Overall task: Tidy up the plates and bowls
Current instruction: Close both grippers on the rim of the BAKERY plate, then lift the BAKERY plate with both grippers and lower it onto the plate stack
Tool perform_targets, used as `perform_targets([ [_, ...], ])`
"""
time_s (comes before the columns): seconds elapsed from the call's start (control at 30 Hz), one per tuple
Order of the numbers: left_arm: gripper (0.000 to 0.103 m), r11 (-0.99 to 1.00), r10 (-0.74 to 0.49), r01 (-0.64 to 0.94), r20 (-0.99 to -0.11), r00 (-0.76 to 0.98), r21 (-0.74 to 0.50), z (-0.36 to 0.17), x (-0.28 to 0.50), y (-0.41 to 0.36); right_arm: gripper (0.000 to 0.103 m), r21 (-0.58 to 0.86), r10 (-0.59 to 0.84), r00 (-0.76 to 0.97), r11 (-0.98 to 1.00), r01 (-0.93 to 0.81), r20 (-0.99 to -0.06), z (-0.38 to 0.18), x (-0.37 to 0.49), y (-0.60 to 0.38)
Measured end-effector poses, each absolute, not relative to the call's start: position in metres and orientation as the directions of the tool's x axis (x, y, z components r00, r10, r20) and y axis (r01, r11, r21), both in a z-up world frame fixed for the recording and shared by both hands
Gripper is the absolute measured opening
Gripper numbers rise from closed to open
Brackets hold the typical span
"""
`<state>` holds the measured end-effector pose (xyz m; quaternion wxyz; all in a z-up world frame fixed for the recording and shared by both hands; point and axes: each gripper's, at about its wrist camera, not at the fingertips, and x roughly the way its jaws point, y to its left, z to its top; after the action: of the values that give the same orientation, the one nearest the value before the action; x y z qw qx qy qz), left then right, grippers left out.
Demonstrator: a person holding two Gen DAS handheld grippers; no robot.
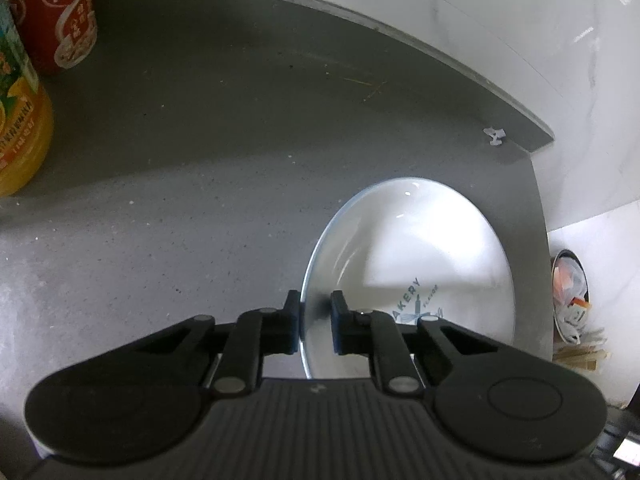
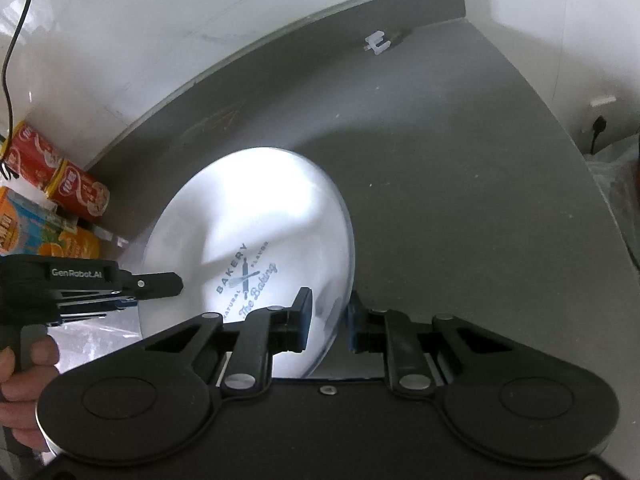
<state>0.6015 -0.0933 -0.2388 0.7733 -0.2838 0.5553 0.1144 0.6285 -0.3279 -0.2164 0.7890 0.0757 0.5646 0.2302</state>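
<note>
A white plate printed with a blue "BAKERY" logo is held over the grey countertop, gripped from two opposite sides. Its left rim is clamped between the fingers of the left gripper, one pad under the rim and one on the inner face. Its right rim is pinched likewise by the right gripper. Red cans and an orange juice bottle are seen standing well apart, at the counter's left end by the white wall.

A white plate with blue "BAKERY" print sits tilted above the grey surface, its rim pinched on opposite sides.
</note>
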Motion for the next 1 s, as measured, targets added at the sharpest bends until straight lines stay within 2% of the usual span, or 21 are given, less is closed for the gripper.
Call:
perform_targets([
  [0.2,0.009,0.812,-0.172,-0.465,-0.906,0.386,-0.352,-0.226,0.593,-0.090,0.013,0.388,0.470,0.293,0.872,-0.297,-0.833,-0.202,0.619,-0.337],
  [1.0,0.009,0.839,-0.220,-0.339,-0.836,0.503,-0.425,-0.139,0.531,-0.089,0.014,0.327,0.448,0.459,0.889,-0.322,-0.767,-0.106,0.541,-0.335],
])
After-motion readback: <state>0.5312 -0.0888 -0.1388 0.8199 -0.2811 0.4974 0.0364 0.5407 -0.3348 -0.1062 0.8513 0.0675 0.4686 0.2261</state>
